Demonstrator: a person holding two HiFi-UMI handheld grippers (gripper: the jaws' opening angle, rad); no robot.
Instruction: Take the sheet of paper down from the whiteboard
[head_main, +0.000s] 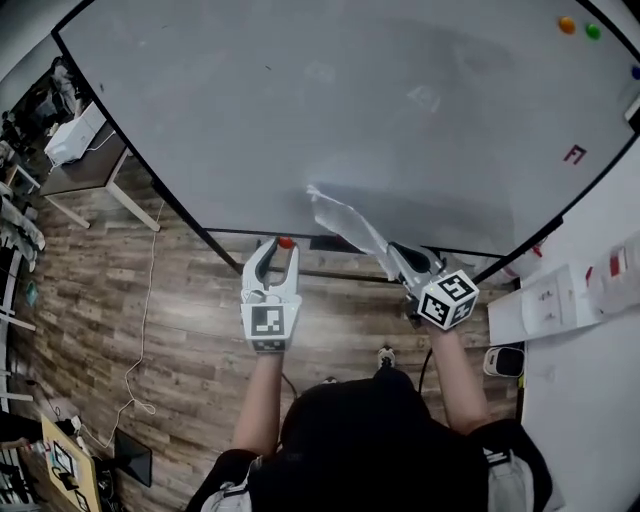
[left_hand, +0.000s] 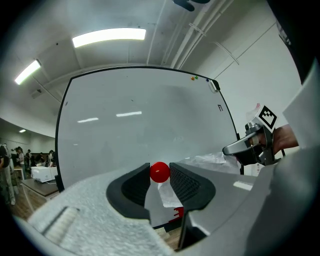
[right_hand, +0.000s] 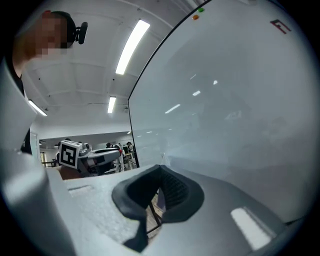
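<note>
Crumpled white sheet of paper (head_main: 345, 222), twisted into a narrow strip, slanting from the lower edge of the large grey whiteboard (head_main: 350, 100) toward 4 o'clock. At 9 o'clock of it, left gripper (head_main: 280, 244) pointing to 12, fingers clenched on a small round red magnet (left_hand: 159, 172). At 4 o'clock, right gripper (head_main: 398, 255) tilted toward 11, fingers pinching the paper's lower end.

One whiteboard (head_main: 300, 100). One sheet of paper (head_main: 345, 222). Two grippers of mine: left gripper (head_main: 281, 247), right gripper (head_main: 393, 255). I count three round magnets: one red magnet (left_hand: 159, 172) near, one orange magnet (head_main: 567, 25) and one green magnet (head_main: 593, 31) far right.
</note>
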